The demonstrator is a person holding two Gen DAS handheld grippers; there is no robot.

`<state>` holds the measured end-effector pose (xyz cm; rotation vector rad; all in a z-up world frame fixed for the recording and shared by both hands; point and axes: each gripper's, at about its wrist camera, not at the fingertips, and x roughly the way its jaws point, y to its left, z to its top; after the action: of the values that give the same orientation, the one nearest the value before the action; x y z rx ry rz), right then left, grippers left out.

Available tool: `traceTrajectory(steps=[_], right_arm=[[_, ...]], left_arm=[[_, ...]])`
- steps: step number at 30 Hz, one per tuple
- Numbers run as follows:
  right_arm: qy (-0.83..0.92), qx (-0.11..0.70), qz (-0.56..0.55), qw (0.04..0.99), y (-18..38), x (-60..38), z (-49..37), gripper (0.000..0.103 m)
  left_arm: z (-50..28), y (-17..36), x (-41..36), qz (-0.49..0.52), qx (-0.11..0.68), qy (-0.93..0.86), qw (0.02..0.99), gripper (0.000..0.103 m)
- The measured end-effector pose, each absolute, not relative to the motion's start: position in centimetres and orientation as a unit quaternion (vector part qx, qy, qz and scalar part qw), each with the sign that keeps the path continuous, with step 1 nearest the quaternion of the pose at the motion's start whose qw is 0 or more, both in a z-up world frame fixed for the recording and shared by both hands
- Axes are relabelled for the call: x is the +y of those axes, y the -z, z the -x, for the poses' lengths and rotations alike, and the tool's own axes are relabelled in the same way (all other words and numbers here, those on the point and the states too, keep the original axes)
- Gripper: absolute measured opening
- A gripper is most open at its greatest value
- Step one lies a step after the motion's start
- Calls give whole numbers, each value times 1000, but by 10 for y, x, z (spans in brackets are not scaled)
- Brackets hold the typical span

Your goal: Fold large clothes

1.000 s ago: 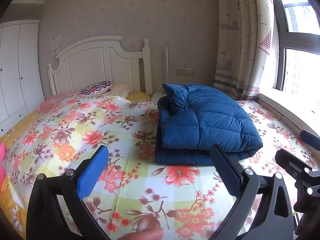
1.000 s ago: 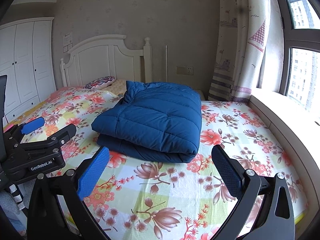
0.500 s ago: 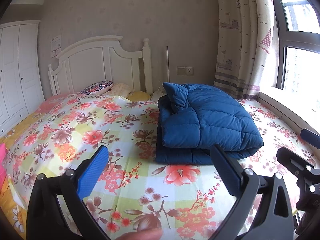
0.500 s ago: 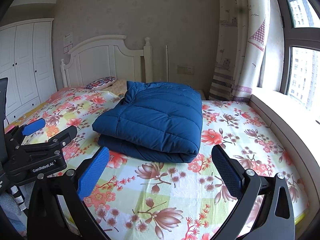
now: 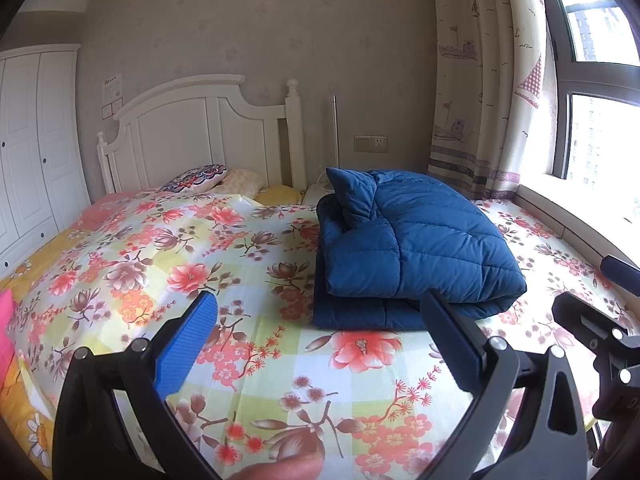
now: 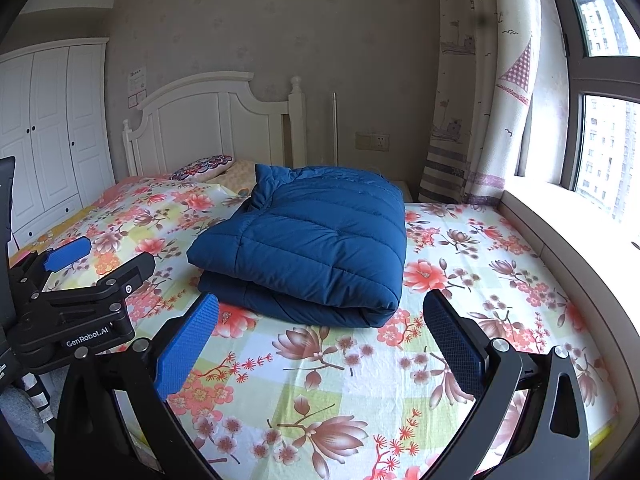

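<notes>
A dark blue padded coat (image 5: 412,248) lies folded into a thick stack on the floral bed sheet (image 5: 168,272), toward the window side. It also shows in the right wrist view (image 6: 316,244). My left gripper (image 5: 320,336) is open and empty, held above the sheet just short of the coat's near edge. My right gripper (image 6: 324,340) is open and empty, just short of the coat's front fold. The left gripper also appears at the left of the right wrist view (image 6: 96,260), and the right gripper at the right edge of the left wrist view (image 5: 600,296).
A white headboard (image 5: 200,136) and pillows (image 5: 200,178) stand at the far end. White wardrobes (image 6: 52,128) are at left. A curtain (image 6: 480,100), window sill (image 6: 560,220) and window border the bed on the right. A pink item (image 5: 6,332) lies at the left edge.
Both grippers have drifted back very slightly; the coat looks marginally farther. Nothing was gripped or released.
</notes>
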<state>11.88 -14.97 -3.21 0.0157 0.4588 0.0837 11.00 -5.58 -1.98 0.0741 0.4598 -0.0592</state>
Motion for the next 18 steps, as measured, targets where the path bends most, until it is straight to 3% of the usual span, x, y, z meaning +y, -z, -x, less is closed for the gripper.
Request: traceTrajectory(steps=[18], right_arm=[[-43, 237, -4, 971, 39, -147, -121, 98]], left_arm=[[-106, 17, -54, -35, 217, 56, 974, 101]])
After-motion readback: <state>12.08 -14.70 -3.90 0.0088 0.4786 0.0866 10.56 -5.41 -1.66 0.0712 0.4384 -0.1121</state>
